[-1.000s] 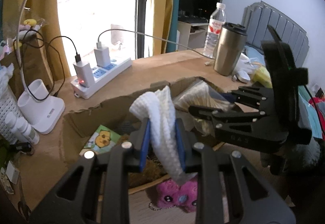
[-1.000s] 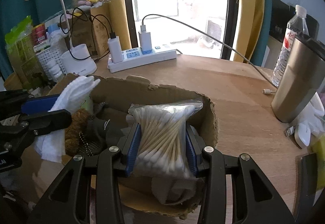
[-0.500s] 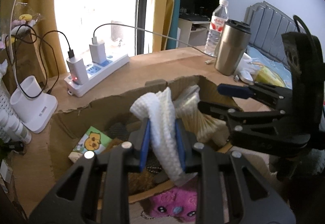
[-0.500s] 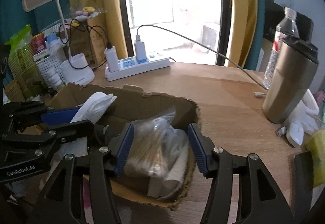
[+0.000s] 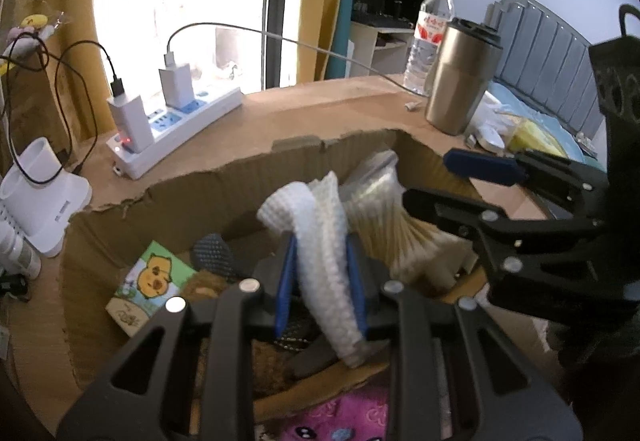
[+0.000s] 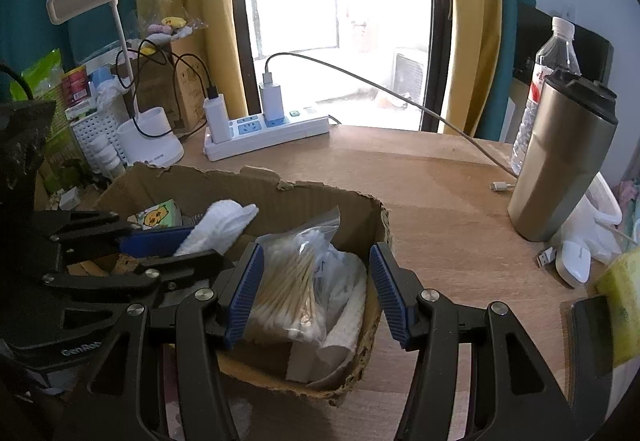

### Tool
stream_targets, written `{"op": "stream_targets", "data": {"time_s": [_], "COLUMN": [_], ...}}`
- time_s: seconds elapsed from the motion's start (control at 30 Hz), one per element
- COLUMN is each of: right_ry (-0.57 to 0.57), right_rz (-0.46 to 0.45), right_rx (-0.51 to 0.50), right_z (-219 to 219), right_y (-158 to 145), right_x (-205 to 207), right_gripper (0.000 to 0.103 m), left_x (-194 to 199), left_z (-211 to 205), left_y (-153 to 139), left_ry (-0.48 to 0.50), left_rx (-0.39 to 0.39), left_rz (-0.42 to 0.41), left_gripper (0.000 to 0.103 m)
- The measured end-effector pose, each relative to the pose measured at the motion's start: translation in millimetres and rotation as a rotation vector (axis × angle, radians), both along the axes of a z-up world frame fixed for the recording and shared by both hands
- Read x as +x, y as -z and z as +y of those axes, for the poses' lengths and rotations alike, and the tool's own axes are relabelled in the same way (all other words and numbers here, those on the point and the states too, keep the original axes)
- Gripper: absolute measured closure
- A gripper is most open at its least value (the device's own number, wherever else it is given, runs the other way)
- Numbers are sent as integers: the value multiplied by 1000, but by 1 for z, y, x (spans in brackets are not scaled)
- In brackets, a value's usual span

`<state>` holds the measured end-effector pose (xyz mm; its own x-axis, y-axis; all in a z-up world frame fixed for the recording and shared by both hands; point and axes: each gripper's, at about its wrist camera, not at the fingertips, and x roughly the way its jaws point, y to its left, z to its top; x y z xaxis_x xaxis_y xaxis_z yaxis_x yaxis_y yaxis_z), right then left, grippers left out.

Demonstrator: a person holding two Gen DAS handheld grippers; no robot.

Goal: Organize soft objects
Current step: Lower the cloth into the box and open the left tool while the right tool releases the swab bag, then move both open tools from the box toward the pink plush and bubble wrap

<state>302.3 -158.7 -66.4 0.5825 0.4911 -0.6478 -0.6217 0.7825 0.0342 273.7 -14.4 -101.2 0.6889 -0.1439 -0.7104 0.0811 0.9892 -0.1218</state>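
Note:
A torn cardboard box (image 6: 320, 193) stands on the wooden desk. My left gripper (image 5: 320, 241) is shut on a white waffle-knit cloth (image 5: 316, 225), which it holds over the box's left half. From the right wrist view that left gripper (image 6: 204, 245) and the cloth (image 6: 224, 217) show at the left. My right gripper (image 6: 316, 253) is open over the box's right end. A clear bag of cotton swabs (image 6: 292, 281) lies in the box between its pads, leaning by the left pad and apart from the right one. The left wrist view shows the right gripper (image 5: 428, 179) beside the bag (image 5: 384, 209).
Behind the box lie a white power strip (image 6: 268, 133) with chargers and cables, and a lamp base (image 6: 152, 141). A steel tumbler (image 6: 560, 161), a water bottle (image 6: 552, 53), a white mouse (image 6: 574, 263) and a yellow sponge (image 6: 620, 301) stand to the right. A pink plush (image 5: 332, 417) lies below the box.
My right gripper's jaws have spread and let go of the swab bag, which now rests in the box. My left gripper has sunk closer to the box with the cloth.

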Motion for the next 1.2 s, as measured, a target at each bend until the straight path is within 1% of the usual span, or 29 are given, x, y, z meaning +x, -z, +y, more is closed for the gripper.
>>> {"op": "stream_targets", "data": {"time_s": [0.1, 0.27, 0.3, 0.33, 0.53, 0.7, 1.2], "right_ry": [0, 6, 7, 10, 24, 27, 33], "right_rz": [-1, -4, -3, -1, 1, -17, -52], "right_rx": [0, 2, 3, 4, 20, 16, 6], "right_z": [1, 1, 1, 1, 0, 2, 2], "right_y": [0, -3, -4, -4, -10, -18, -33], "right_x": [0, -3, -4, -4, -10, -20, -51], "right_gripper": [45, 44, 44, 44, 42, 41, 40], "left_x": [-1, -4, -6, -8, -22, -33, -72], "left_z": [0, 2, 3, 4, 13, 18, 29], "left_y": [-1, -4, -6, -7, -16, -22, -36], "left_ry": [-10, -24, -28, -31, -55, -65, -96], "left_rx": [1, 10, 12, 11, 3, -6, -24], "left_rz": [4, 4, 1, -3, -31, -51, -101], "left_gripper": [72, 67, 62, 49, 42, 39, 39]}}
